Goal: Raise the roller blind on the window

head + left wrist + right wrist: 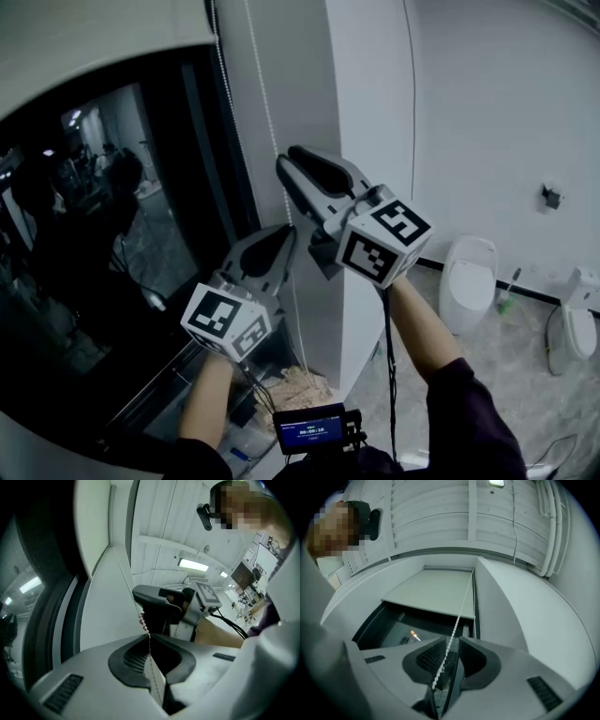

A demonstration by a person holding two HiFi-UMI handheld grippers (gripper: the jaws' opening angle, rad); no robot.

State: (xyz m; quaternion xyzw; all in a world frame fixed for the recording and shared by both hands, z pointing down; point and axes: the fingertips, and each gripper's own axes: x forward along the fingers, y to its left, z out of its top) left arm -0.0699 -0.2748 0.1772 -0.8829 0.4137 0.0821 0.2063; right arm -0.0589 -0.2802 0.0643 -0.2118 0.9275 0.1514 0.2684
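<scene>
The pale roller blind point(84, 47) covers the top of the dark window point(112, 234). Its white bead chain point(262, 94) hangs along the frame's right side. My left gripper point(286, 232) is the lower one and is shut on the chain point(136, 606), which enters its closed tips point(149, 637). Just above it, my right gripper point(286, 161) points up at the blind point(436, 595). Its jaws point(452, 641) stand a little apart, and the chain point(457, 616) runs loose through the gap, lying against the left pad. In the left gripper view the right gripper point(140, 595) shows close above.
A white column point(366, 112) flanks the window on the right. Two toilets point(469, 281) point(577, 323) stand on the floor by the white wall. A small screen device point(314, 429) hangs at my chest. A heap of crumpled material point(300, 389) lies below the window.
</scene>
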